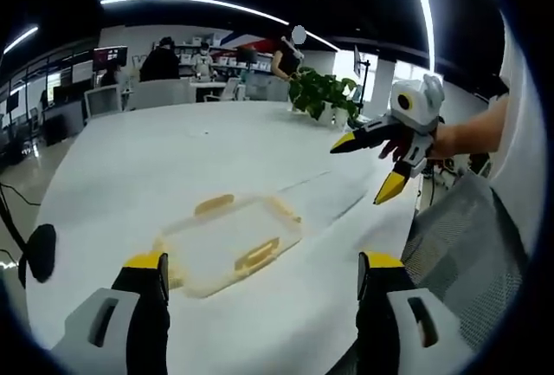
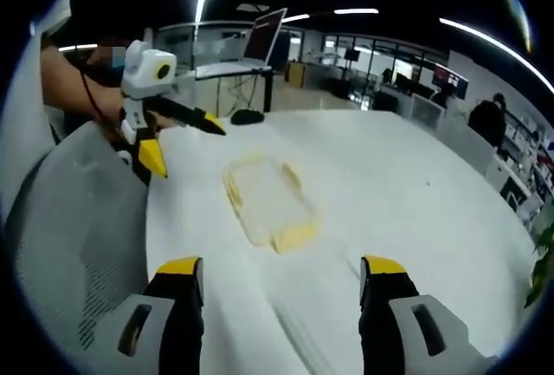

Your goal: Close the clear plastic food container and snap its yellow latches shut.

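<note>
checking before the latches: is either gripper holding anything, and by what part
Nothing is held. The left gripper and right gripper are open in the air, apart from the container.

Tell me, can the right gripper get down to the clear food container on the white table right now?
Probably yes. The right gripper is open and hangs above the table, beside the container, with nothing between them.

The left gripper (image 1: 262,276) has light-grey moulded plastic bodies with slotted openings, black jaws and yellow tips. The right gripper (image 2: 280,280) is built alike. The person wears a white short sleeve (image 1: 522,89).
</note>
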The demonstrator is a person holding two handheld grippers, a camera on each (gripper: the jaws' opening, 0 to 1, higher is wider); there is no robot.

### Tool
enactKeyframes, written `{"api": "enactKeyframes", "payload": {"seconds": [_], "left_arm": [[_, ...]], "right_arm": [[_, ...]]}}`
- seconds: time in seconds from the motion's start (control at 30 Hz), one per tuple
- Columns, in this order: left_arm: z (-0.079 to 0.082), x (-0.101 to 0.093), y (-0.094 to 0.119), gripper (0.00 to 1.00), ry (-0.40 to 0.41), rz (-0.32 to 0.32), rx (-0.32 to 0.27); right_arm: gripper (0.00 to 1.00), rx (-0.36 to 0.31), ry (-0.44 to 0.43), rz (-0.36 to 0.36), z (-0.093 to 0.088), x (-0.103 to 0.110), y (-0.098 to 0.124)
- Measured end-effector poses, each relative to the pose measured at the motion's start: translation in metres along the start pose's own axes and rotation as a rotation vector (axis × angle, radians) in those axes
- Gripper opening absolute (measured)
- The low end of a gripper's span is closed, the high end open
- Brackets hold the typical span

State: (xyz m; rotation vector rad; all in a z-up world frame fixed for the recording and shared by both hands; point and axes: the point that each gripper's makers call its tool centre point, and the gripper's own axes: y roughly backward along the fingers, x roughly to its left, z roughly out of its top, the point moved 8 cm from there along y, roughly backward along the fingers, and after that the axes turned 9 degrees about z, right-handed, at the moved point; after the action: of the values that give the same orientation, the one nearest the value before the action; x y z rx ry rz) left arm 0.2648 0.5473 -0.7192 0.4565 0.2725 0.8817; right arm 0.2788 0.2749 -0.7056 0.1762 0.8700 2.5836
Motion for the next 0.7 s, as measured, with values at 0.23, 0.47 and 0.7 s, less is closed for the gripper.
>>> {"api": "enactKeyframes", "payload": {"seconds": [0.23,0.47,0.7], "left_arm": [[-0.002,0.002,-0.002,0.91,-0.011,-0.004,0.003],[-0.002,0.008,-0.003,0.9,-0.022,-0.007,0.011],[-0.001,0.015,-0.005,0.89,-0.029,-0.007,0.025]], "right_arm": [[0.73,0.009,0.01,0.008,0.001,0.001,-0.003],[0.73,0.006,0.005,0.012,0.003,-0.002,-0.007],[0.72,0.016,0.031,0.031,0.008,-0.007,-0.014]]}}
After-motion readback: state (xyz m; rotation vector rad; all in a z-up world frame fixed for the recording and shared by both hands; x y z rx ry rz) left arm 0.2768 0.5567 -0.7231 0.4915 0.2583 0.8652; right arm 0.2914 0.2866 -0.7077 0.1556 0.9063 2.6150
